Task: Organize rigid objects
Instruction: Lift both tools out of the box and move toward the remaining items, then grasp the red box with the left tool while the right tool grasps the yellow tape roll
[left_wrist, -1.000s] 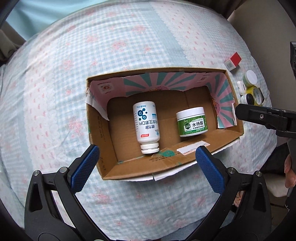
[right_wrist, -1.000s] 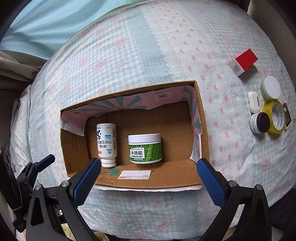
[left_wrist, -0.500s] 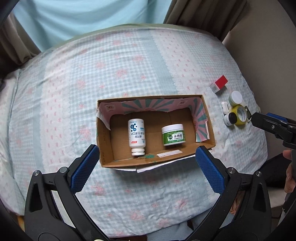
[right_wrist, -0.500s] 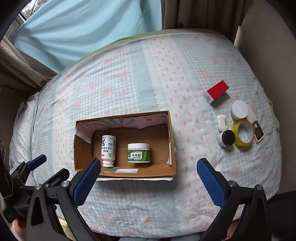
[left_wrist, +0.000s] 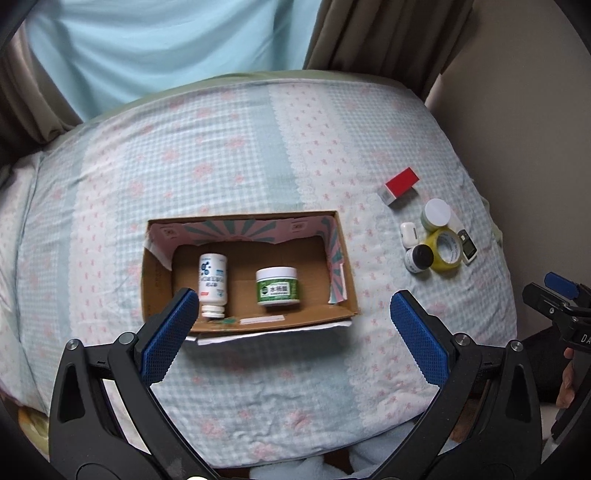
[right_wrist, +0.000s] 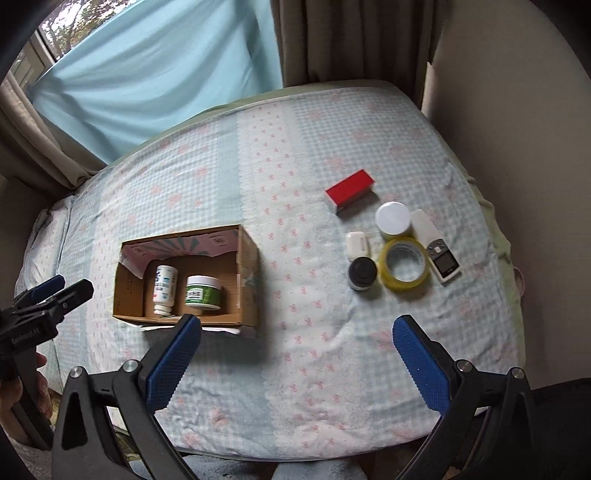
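Note:
An open cardboard box (left_wrist: 345, 291) (right_wrist: 247, 280) sits on the bed. Inside it lie a white pill bottle (left_wrist: 212, 282) (right_wrist: 165, 284) and a green jar with a white lid (left_wrist: 277, 286) (right_wrist: 203, 291). To the right on the bedspread lie a red box (right_wrist: 349, 190) (left_wrist: 402, 183), a white-lidded jar (right_wrist: 393, 219), a white earbud case (right_wrist: 357, 243), a black-lidded jar (right_wrist: 362, 273), a yellow tape roll (right_wrist: 404, 267) and a small white device (right_wrist: 445, 264). My left gripper (left_wrist: 290, 332) and right gripper (right_wrist: 295, 354) are both open, empty, held high above the bed's near edge.
The bed has a blue checked spread (right_wrist: 295, 155). Blue and brown curtains (right_wrist: 166, 74) hang behind it. A beige wall (right_wrist: 517, 110) stands on the right. The right gripper shows at the right edge of the left wrist view (left_wrist: 554, 299).
Both grippers have pulled up and back from the box, so the whole bed and curtains now show. The right wrist view has shifted right toward the loose items. Both stayed open.

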